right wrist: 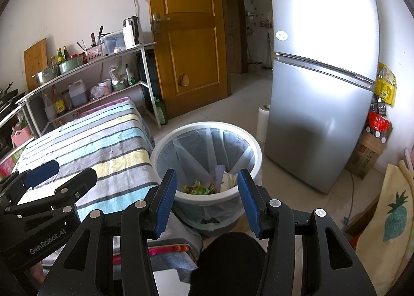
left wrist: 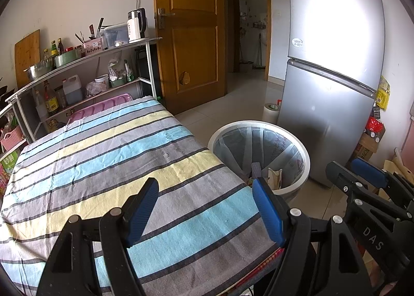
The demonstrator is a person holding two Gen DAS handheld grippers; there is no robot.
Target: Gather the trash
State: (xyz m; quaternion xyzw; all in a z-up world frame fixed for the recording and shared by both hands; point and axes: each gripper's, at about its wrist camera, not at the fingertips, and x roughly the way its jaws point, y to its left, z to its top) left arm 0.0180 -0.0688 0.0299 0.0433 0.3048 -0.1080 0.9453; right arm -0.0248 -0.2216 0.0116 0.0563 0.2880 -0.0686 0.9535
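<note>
A white trash bin (left wrist: 305,164) with a clear liner stands on the floor by the table's right edge; it also shows in the right wrist view (right wrist: 165,146). Colourful wrappers and paper trash (right wrist: 207,187) lie in its bottom. My left gripper (left wrist: 207,208) is open and empty over the striped tablecloth (left wrist: 103,156) near the table's front right corner. My right gripper (right wrist: 207,197) is open and empty, held just above the bin's near rim. Each gripper shows in the other's view: the right (left wrist: 362,174), the left (right wrist: 64,174).
A silver fridge (right wrist: 318,89) stands right of the bin. A wooden door (right wrist: 189,37) is behind. A shelf rack (left wrist: 85,71) with bottles, pots and a kettle runs along the left wall. A cardboard box (right wrist: 367,158) and a pineapple-print bag (right wrist: 393,218) sit at right.
</note>
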